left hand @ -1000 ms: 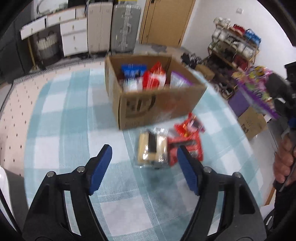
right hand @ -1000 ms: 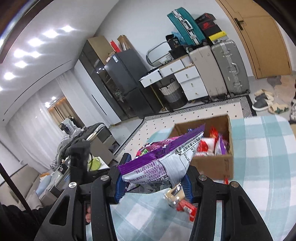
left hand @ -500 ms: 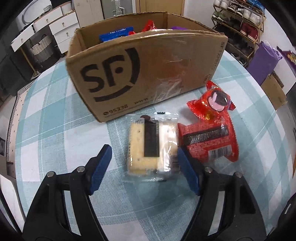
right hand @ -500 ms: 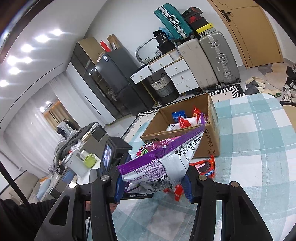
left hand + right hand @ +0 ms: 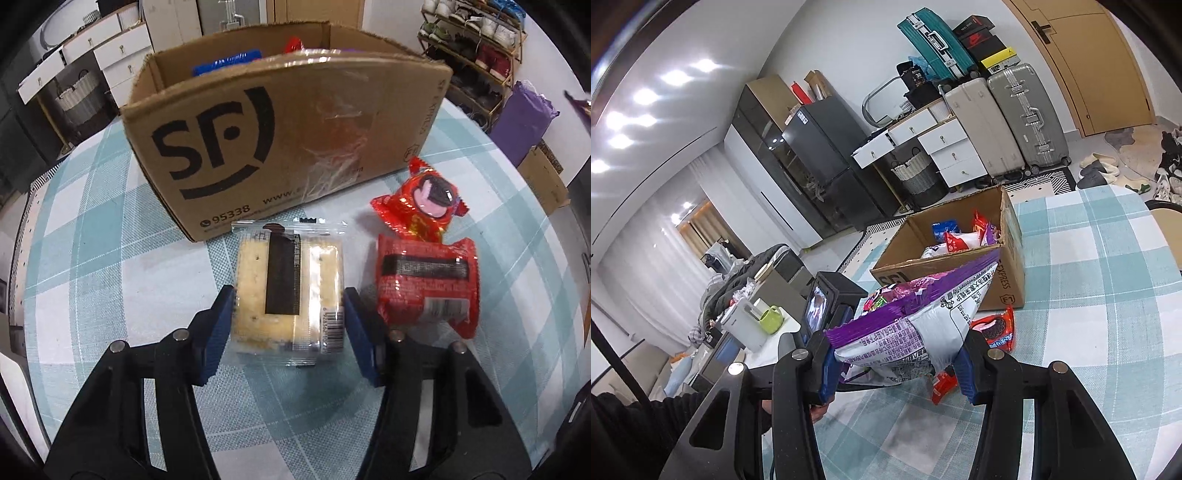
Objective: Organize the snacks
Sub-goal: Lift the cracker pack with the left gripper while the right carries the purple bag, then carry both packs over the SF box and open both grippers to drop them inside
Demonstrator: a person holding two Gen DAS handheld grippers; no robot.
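A clear-wrapped cracker pack (image 5: 288,288) lies on the checked tablecloth in front of the cardboard box (image 5: 288,147). My left gripper (image 5: 288,314) is low over the table with its blue fingers on either side of the pack, touching or nearly touching it. Two red snack packs (image 5: 424,284) lie just right of it. My right gripper (image 5: 894,354) is shut on a purple and white snack bag (image 5: 916,321) and holds it in the air, short of the box (image 5: 1008,284), which holds several snacks.
The table has a blue and white checked cloth (image 5: 92,258). A shoe rack (image 5: 476,55) stands to the right beyond the table edge. Suitcases and white drawers (image 5: 960,147) stand by the far wall.
My left gripper has dropped toward the table and moved forward, so its fingers now flank the cracker pack and have narrowed. My right gripper holds the purple bag with little movement.
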